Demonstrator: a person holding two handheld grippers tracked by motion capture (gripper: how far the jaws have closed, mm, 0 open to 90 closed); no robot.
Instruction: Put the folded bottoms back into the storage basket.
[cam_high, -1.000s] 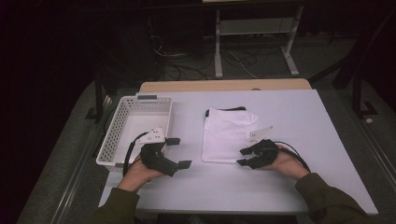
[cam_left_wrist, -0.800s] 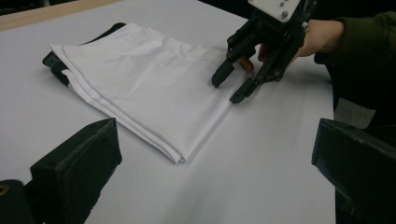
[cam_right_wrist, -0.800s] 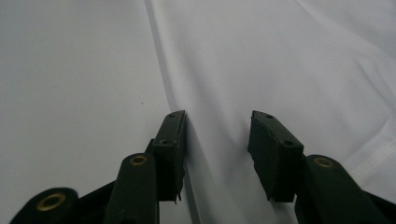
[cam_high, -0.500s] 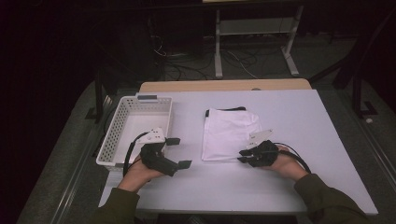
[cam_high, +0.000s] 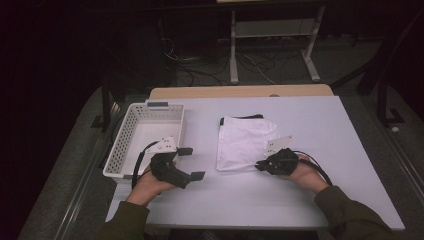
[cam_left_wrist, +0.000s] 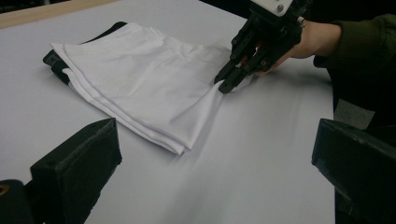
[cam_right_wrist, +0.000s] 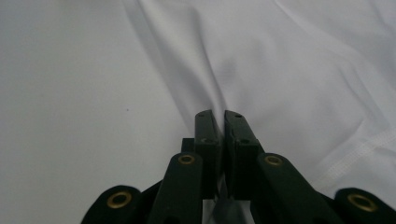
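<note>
High view: white basket (cam_high: 125, 150) left of folded cloth (cam_high: 247, 142)

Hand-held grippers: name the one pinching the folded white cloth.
The right hand-held gripper: its jaws have just closed on the folded white cloth's near corner. The left hand-held gripper stands open beside the white perforated plastic basket.

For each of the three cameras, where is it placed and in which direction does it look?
High view: above the person's side, looking forward and down on the table; both forearms, left tool, right tool.
Left gripper view: on the left tool, facing across the table; open jaws, far hand.
Right gripper view: on the right tool, facing its closed jaws.
Shared by all three views: the white cloth, pinched at its near edge.
</note>
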